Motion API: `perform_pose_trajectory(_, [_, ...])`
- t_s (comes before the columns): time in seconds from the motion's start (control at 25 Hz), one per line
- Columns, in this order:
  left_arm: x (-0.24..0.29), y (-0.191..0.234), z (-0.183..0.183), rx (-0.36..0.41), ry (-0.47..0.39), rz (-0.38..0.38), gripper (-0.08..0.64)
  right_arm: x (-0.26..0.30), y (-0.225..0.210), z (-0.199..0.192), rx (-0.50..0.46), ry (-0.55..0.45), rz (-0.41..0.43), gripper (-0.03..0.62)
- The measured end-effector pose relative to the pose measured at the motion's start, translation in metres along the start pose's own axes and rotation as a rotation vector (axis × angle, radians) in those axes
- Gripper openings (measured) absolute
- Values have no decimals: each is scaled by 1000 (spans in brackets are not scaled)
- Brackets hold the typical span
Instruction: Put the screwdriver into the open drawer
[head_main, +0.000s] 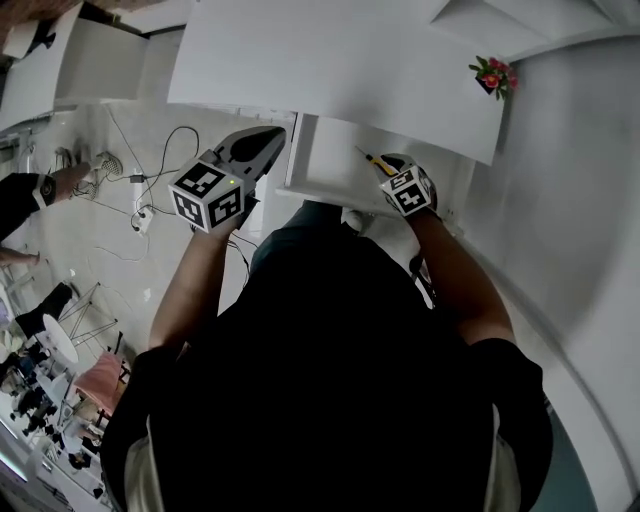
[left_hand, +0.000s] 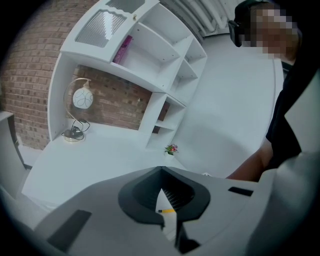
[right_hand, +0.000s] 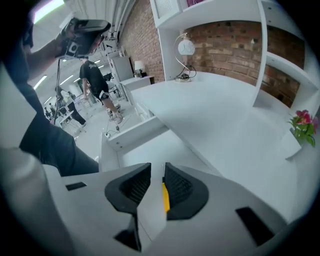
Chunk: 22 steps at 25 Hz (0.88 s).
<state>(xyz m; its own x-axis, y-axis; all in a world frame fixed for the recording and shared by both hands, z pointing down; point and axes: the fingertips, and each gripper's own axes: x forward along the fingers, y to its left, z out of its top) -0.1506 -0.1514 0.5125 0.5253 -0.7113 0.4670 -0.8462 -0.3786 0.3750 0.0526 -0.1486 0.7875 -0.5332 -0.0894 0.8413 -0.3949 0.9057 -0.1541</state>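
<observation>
The white drawer (head_main: 322, 178) stands pulled out under the desk top (head_main: 340, 60), in front of the person's body. A yellow-handled screwdriver (head_main: 372, 160) lies over the drawer's right side, just ahead of my right gripper (head_main: 392, 168). In the right gripper view the yellow handle (right_hand: 165, 196) shows in the gap of my right gripper (right_hand: 157, 167), against the right jaw. The left jaw stands apart from it, so this gripper is open over the drawer floor (right_hand: 165, 147). My left gripper (head_main: 272, 138) hovers left of the drawer, its tips shut on nothing (left_hand: 161, 170). A bit of the screwdriver (left_hand: 168, 211) shows behind it.
A small pot of pink flowers (head_main: 493, 75) stands at the desk's right end. A round lamp (right_hand: 186, 47) and white shelves (left_hand: 165, 60) sit at the desk's back against a brick wall. Cables (head_main: 140, 190) and another person (head_main: 30, 190) are on the floor to the left.
</observation>
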Motion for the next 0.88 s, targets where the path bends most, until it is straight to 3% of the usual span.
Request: perform_pose_trajectory(0.88, [-53, -74, 12, 84, -70, -18, 15, -160, -23, 62, 101, -329, -198, 71])
